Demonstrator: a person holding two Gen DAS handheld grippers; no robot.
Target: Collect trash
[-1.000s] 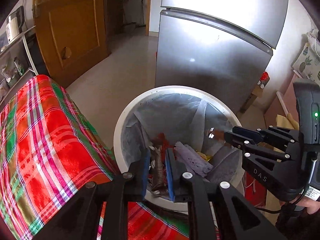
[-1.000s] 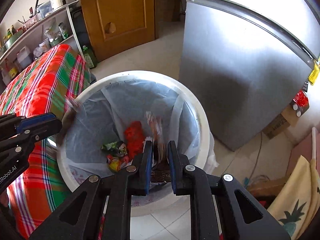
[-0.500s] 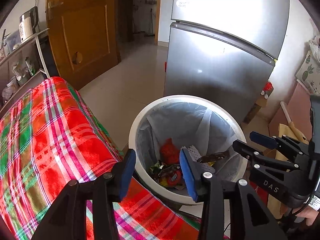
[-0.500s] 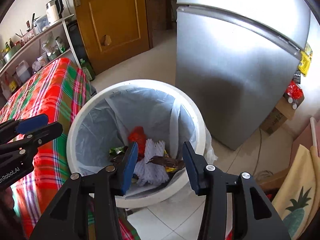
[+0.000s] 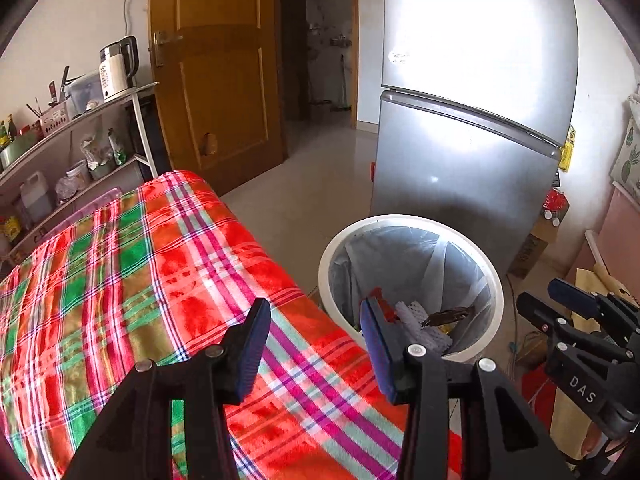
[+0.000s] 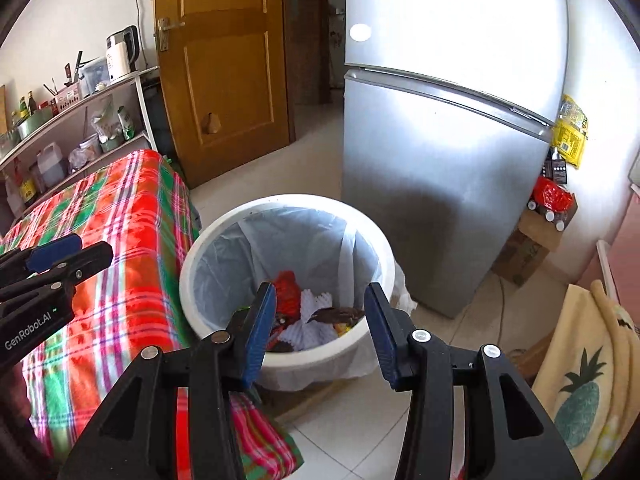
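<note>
Above the white bin (image 6: 224, 236), both grippers hang with jaws apart and nothing between them.

Left gripper (image 5: 316, 344) sits over the plaid cloth (image 5: 120, 280) just beside the bin, right gripper (image 6: 320, 320) lines up over the near rim. Trash (image 6: 312, 320) is down inside the liner: red wrapper, white foam net, a brown scrap on top. Silver fridge (image 6: 440, 140) stands right behind the bin, wooden door (image 6: 224, 72) further back.

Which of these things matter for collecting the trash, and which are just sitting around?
Part of the job:
white bin
trash inside it
left tool, open
right tool, open

Just there:
fridge
plaid cloth
kettle
wooden door
</note>
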